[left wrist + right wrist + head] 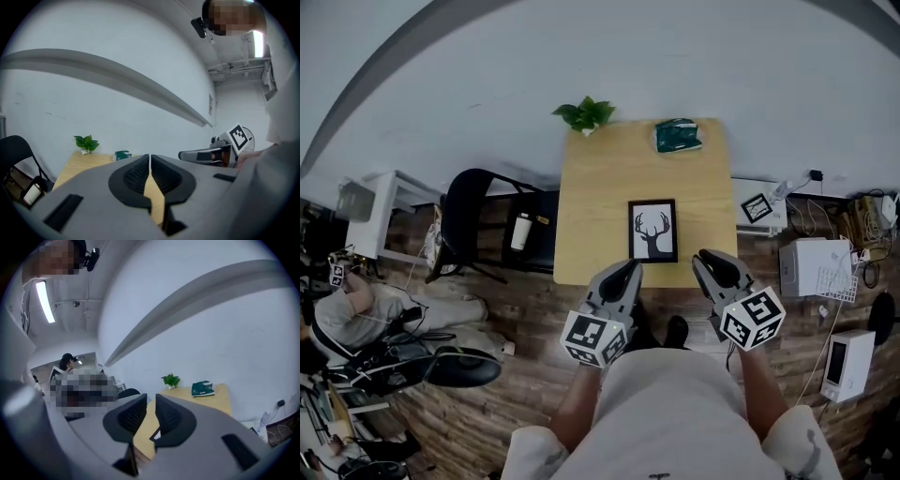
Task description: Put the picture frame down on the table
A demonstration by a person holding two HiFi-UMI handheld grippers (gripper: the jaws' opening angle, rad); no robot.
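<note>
**Head view.** Wooden desk (pixel 598 178) against a white wall (pixel 694 56); plank floor (pixel 534 309) around it. Frame (pixel 652 231), deer print, lies flat on the desk just ahead of both tongs and between them. Left tongs (pixel 623 273) and right tongs (pixel 711 262) hover at the near edge, clear of the frame. Far beyond them: plant (pixel 585 114) and green box (pixel 678 136). Black chair (pixel 478 220) off to the left of the left tongs.

**Left gripper view.** Tips pressed together, nothing between them. Desk, plant and green box lie ahead; right tongs alongside.

**Right gripper view.** Tips a narrow slit apart, empty. A corner of the frame shows under them.
</note>
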